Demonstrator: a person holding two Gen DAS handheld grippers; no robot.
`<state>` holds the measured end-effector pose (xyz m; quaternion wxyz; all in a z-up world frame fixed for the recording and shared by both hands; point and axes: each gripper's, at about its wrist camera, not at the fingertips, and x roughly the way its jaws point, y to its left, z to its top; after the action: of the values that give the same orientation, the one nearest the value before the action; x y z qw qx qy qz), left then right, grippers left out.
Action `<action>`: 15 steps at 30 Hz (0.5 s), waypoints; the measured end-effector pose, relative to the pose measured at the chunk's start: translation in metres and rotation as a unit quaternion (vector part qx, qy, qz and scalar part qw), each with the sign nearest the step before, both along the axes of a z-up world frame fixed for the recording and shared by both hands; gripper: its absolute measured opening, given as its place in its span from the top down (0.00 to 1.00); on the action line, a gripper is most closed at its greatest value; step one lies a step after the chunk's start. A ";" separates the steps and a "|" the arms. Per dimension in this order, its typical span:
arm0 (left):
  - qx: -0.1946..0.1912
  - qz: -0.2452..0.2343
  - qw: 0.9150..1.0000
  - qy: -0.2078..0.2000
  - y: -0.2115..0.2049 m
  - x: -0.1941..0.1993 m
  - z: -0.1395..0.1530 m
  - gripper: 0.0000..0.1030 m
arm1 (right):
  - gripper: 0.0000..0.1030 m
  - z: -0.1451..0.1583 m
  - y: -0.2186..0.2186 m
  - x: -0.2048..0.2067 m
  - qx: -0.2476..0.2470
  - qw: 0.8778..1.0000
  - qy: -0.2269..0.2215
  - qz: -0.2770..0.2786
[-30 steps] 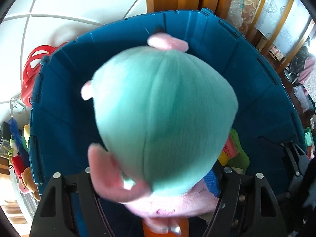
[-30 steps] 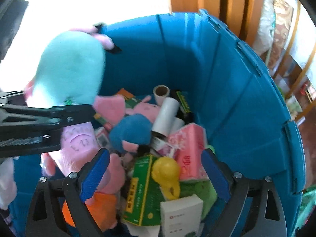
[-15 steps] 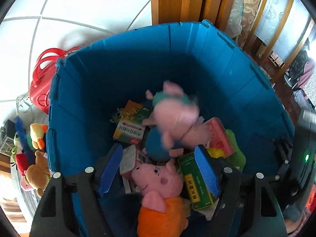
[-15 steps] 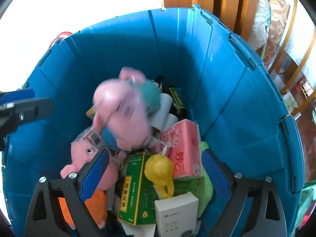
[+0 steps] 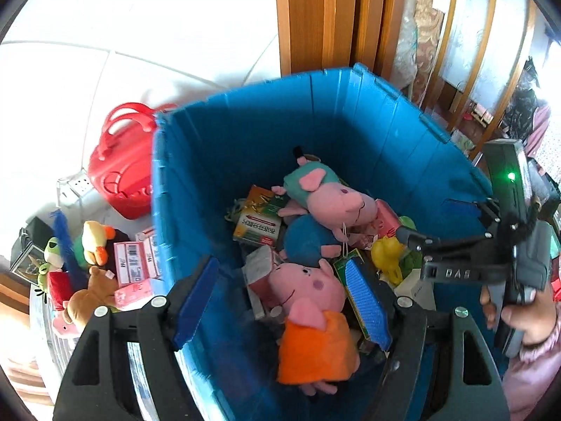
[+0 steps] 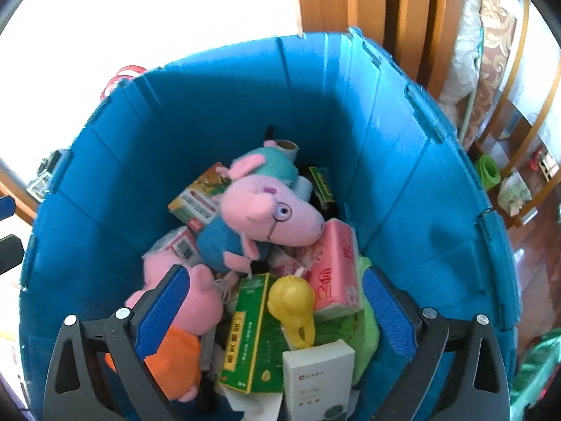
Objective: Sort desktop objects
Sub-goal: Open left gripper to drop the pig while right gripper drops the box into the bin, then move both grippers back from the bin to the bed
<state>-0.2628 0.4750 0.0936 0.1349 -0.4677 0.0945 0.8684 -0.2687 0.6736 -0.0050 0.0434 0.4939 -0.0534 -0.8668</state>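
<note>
Above the blue bin [image 6: 403, 175], both the left gripper [image 5: 280, 301] and the right gripper [image 6: 277, 312] tilt downward, empty.

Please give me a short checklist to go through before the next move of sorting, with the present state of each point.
1. Left hand-held gripper empty, jaws apart: ok.
2. Right hand-held gripper empty; its jaws have just been opening and stand wide, nothing pressed between them: ok.
3. Pig plush in the teal dress lies inside the blue bin, on top of the pile: ok.
4. Nothing hangs over the bin's rim: ok as far as it shows; the near rim is hidden.
5. Items remain outside the bin, such as the brown bear plush and the yellow duck plush: not ok, sorting is unfinished.
6. Which item should go next: cannot tell.
</note>
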 end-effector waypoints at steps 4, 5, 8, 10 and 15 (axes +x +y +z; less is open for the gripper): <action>0.017 0.006 1.000 0.024 -0.023 0.023 0.017 0.27 | 0.00 0.021 -0.011 0.020 0.008 1.000 0.024 0.014; 0.023 0.009 0.999 0.032 -0.032 0.030 0.022 0.27 | 0.00 0.028 -0.016 0.027 0.012 0.999 0.032 0.020; 0.039 0.016 0.998 0.051 -0.052 0.047 0.031 0.27 | 0.00 0.043 -0.032 0.043 0.017 0.998 0.053 0.032; 0.051 0.023 0.996 0.069 -0.070 0.061 0.037 0.27 | 0.00 0.053 -0.046 0.055 0.016 0.997 0.069 0.041; 0.065 0.044 0.989 0.121 -0.123 0.095 0.046 0.27 | 0.00 0.079 -0.096 0.088 0.008 0.992 0.106 0.067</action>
<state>-0.1677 0.3523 0.1395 0.1139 -0.3528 0.0329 0.9282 -0.1804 0.5774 0.0742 0.1026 0.4021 -0.0085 -0.9098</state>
